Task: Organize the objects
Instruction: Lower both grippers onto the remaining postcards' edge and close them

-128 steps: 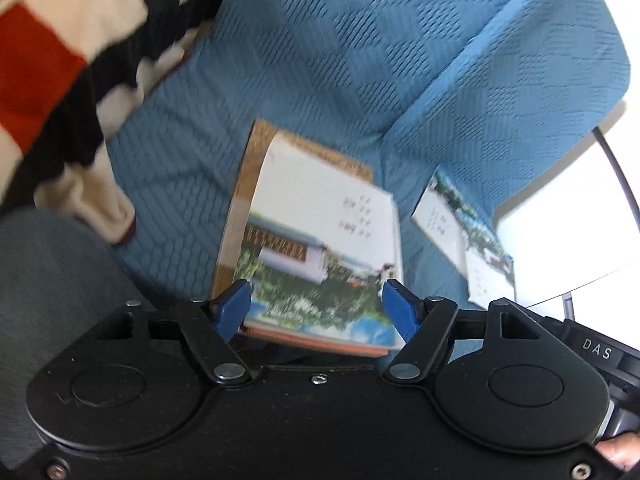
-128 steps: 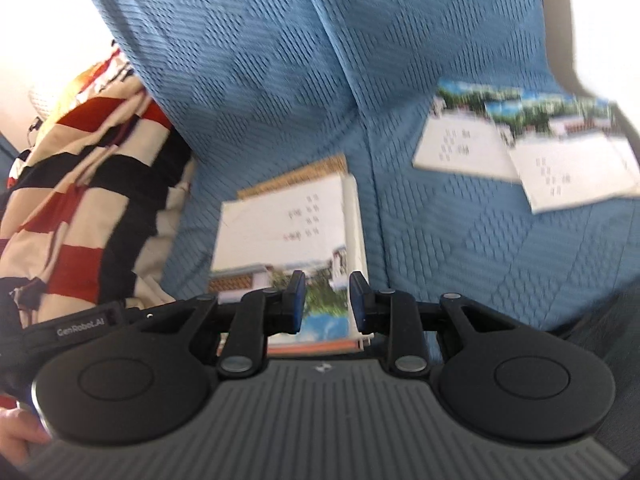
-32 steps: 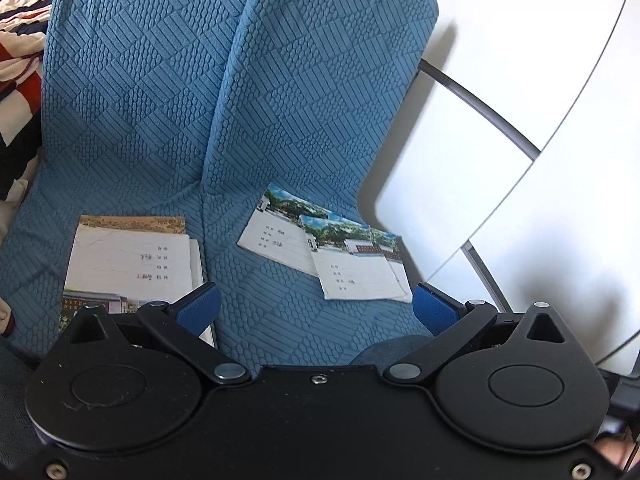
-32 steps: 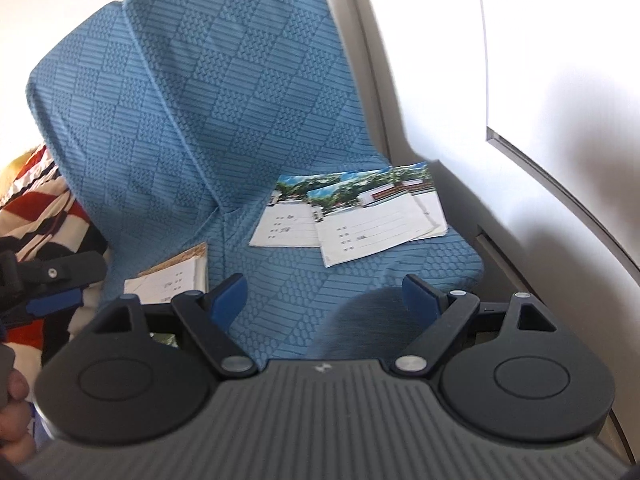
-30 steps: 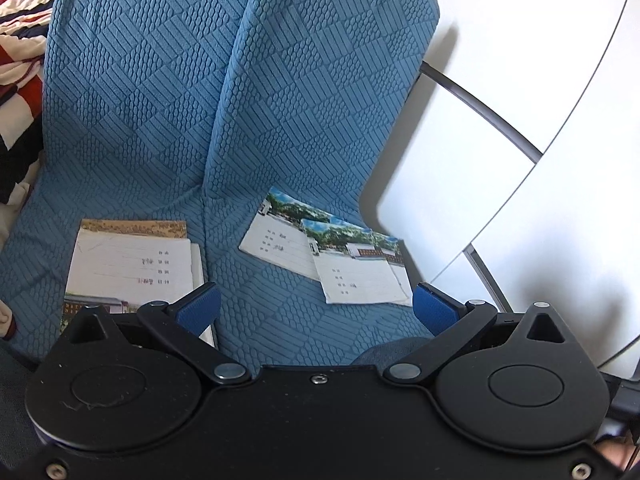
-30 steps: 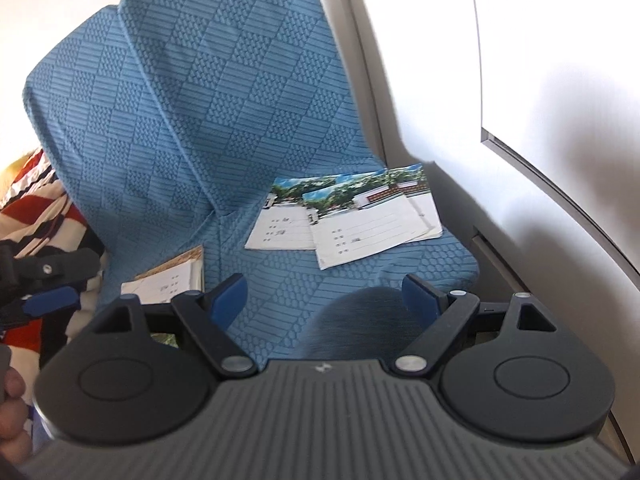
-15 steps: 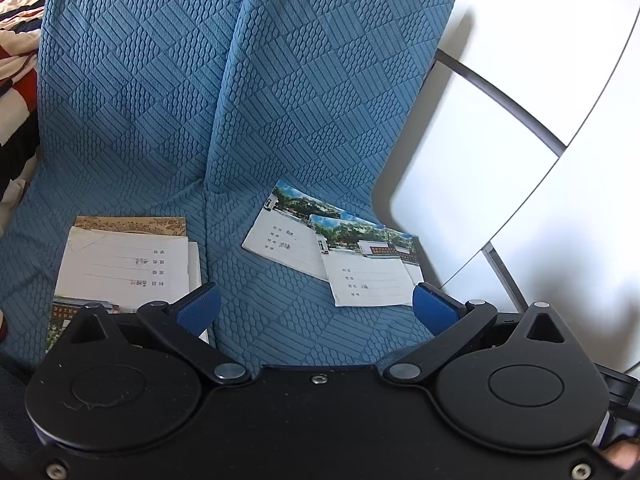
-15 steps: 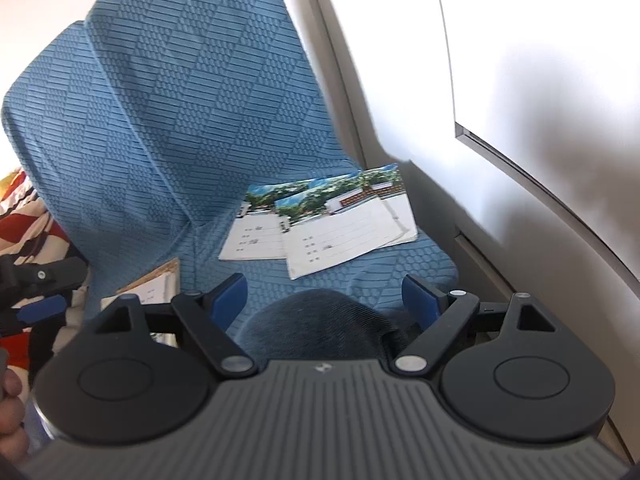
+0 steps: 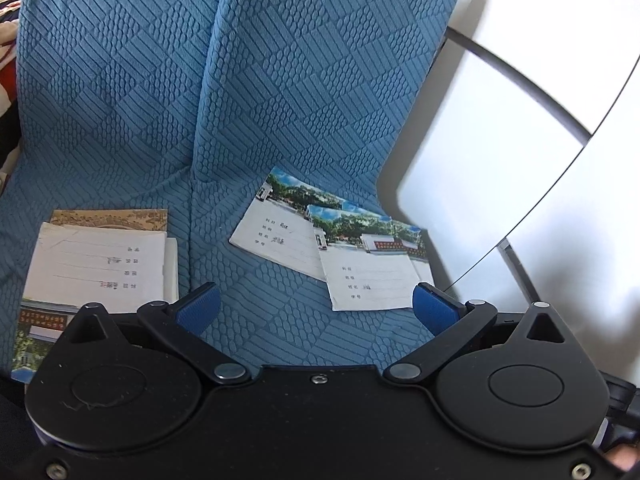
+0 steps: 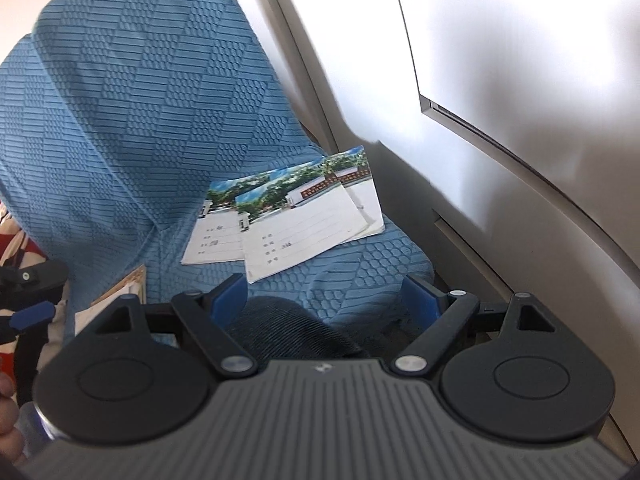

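Note:
Several thin exercise books with photo covers lie overlapped on the right seat cushion; the top one [image 9: 372, 272] [image 10: 304, 236] faces me. A stack of similar books [image 9: 100, 264] rests on the left cushion, its corner [image 10: 128, 292] visible in the right wrist view. My left gripper [image 9: 316, 308] hangs open just short of the loose books, nothing between its blue pads. My right gripper [image 10: 324, 300] is open too, above a dark knee and the cushion's front edge. The left gripper's blue fingertip [image 10: 32, 316] shows at the far left of the right wrist view.
Both cushions wear a blue quilted cover [image 9: 280, 80] [image 10: 140, 100]. A white wall panel with a grey rail [image 9: 520, 128] [image 10: 520, 80] closes off the right side. A red, black and cream striped cloth [image 9: 8, 20] lies at the far left. A dark trouser knee [image 10: 288, 332] sits under the right gripper.
Both grippers have moved forward and down toward the loose books on the right cushion, which now look larger. Both stayed open. The knee has come into the right wrist view.

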Tool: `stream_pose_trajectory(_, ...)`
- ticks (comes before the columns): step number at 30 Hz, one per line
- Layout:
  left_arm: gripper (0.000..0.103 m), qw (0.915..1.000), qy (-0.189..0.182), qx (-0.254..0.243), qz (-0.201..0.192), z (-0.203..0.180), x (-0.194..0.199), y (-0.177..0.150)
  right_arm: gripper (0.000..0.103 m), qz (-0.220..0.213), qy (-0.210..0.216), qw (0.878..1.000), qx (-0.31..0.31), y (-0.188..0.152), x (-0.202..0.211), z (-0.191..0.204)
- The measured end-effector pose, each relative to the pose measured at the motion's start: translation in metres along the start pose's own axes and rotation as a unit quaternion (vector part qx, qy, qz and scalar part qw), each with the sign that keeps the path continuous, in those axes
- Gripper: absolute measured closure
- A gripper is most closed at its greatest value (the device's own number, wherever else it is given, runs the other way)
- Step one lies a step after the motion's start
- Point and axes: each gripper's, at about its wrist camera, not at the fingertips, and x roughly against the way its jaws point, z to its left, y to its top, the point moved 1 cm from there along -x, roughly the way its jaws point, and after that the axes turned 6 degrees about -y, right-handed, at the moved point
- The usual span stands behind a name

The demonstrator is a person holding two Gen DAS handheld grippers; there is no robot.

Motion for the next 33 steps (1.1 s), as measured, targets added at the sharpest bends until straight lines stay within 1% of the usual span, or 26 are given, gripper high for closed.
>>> stream_pose_trajectory(1,0.001,1.0000,0.000,0.003,0.004,0.000,-0.005,0.000,0.017,0.002,0.004,1.000,-0.003,0.000,-0.003,-0.002)
stream_pose_trajectory(5,0.001,0.9991,-0.023,0.030,0.020,0.006,-0.025,0.000,0.017,0.010,0.005,1.000,-0.014,0.002,-0.017,-0.006)
stream_pose_trajectory(11,0.001,0.9983,-0.024,0.041,0.033,0.013,-0.056,0.002,0.017,0.016,0.013,0.998,-0.053,0.009,-0.039,-0.016)
stream_pose_trajectory(15,0.001,0.9977,-0.021,0.040,0.051,0.013,-0.082,-0.002,0.017,0.020,0.013,0.997,-0.069,0.010,-0.055,-0.024)
stream_pose_trajectory(18,0.004,0.9966,-0.028,0.041,0.066,0.013,-0.103,-0.006,0.017,0.023,0.012,0.996,-0.082,0.011,-0.069,-0.033)
stream_pose_trajectory(24,0.015,0.9938,-0.041,0.041,0.094,0.010,-0.149,-0.012,0.018,0.029,0.027,0.994,-0.099,0.017,-0.095,-0.047)
stream_pose_trajectory(26,0.022,0.9919,-0.050,0.049,0.106,0.012,-0.163,-0.013,0.018,0.030,0.031,0.994,-0.099,0.020,-0.104,-0.051)
stream_pose_trajectory(27,0.025,0.9907,-0.055,0.053,0.113,0.013,-0.170,-0.014,0.018,0.034,0.032,0.994,-0.095,0.021,-0.109,-0.051)
stream_pose_trajectory(28,0.031,0.9898,-0.061,0.057,0.116,0.015,-0.176,-0.015,0.018,0.036,0.032,0.995,-0.089,0.021,-0.113,-0.051)
stream_pose_trajectory(29,0.034,0.9889,-0.068,0.059,0.118,0.016,-0.181,-0.016,0.018,0.037,0.032,0.996,-0.078,0.022,-0.118,-0.050)
stream_pose_trajectory(31,0.038,0.9875,-0.076,0.063,0.123,0.018,-0.191,-0.016,0.020,0.040,0.032,0.997,-0.056,0.023,-0.125,-0.046)
stream_pose_trajectory(32,0.042,0.9866,-0.078,0.065,0.127,0.019,-0.196,-0.017,0.021,0.042,0.034,0.997,-0.051,0.023,-0.129,-0.045)
stream_pose_trajectory(33,0.043,0.9857,-0.080,0.066,0.133,0.019,-0.201,-0.018,0.023,0.044,0.038,0.997,-0.050,0.024,-0.133,-0.045)
